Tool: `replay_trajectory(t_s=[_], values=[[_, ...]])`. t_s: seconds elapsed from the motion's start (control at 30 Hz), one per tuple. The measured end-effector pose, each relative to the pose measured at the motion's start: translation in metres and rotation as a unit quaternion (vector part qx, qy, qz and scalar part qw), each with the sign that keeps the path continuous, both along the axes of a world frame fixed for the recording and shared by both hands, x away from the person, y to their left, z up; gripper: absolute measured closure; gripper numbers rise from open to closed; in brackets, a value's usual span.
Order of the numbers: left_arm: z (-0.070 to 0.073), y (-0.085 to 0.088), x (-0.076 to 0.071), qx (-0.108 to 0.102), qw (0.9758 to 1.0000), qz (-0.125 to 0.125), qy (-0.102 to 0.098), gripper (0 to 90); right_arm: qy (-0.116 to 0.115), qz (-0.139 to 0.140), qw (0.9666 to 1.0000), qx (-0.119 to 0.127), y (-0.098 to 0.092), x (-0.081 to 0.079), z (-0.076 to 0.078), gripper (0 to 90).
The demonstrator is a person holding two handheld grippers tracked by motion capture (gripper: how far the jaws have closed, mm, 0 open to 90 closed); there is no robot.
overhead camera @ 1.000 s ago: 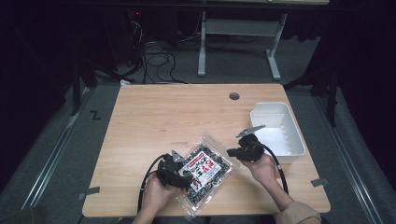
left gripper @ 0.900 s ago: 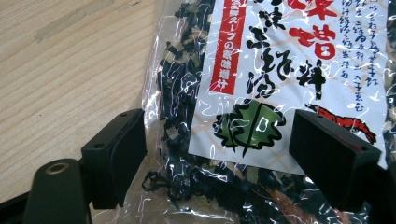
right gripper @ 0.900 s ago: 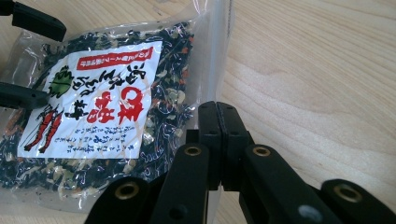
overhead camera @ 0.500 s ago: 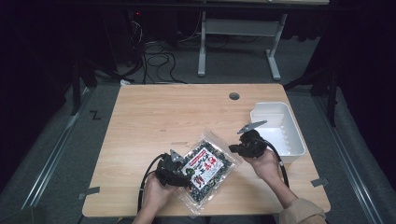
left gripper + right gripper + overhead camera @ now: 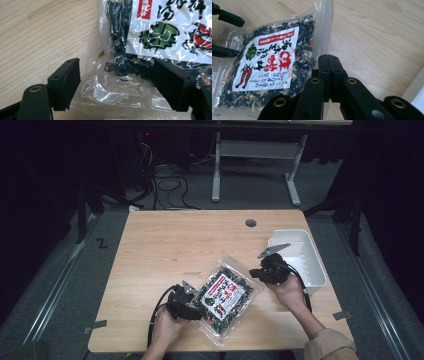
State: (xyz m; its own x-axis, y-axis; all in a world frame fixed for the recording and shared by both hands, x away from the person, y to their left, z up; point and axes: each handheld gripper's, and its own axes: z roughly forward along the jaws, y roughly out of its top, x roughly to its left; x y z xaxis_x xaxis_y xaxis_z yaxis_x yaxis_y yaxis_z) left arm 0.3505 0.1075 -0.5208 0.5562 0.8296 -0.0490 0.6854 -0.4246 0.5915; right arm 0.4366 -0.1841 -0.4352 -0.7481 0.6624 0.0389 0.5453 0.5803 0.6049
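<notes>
My right gripper (image 5: 329, 65) is clamped on the clear edge of the dried-vegetable bag (image 5: 227, 295), which lies on the table (image 5: 165, 245) beside the white bin (image 5: 312, 270). My left gripper (image 5: 117, 85) gapes around the opposite edge, not pinching. Nothing sits in the bin yet.

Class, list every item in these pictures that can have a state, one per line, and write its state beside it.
Left claw: open, jaws either side of the bag's clear bottom corner, not pressing.
Right claw: shut on the bag's clear edge strip.
Bag of dried vegetables: sealed, full, printed label facing up, between the two claws.
White bin: upright on the table's right side, looks empty.
Table: bare wood, hole near its far edge.
</notes>
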Motion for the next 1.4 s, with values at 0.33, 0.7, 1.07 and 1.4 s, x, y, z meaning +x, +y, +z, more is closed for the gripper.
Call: replay_trajectory(t_s=[0.33,0.7,1.07,1.4], values=[[0.001,0.001,0.0,-0.004,1.0,0.005,-0.001,23.7,-0.017,0.003,0.9998,-0.006,-0.005,0.001,0.018,90.0],[0.002,0.003,0.0,-0.006,0.9999,0.012,-0.005,24.0,-0.041,0.006,0.999,-0.017,-0.006,0.0,0.034,90.0],[0.003,0.003,0.0,-0.001,0.9999,0.011,-0.007,24.2,-0.064,0.009,0.9977,-0.021,-0.009,-0.002,0.056,90.0],[0.003,0.003,0.0,-0.001,0.9999,0.012,-0.007,24.2,-0.073,0.009,0.9971,-0.02,-0.011,-0.004,0.071,90.0]])
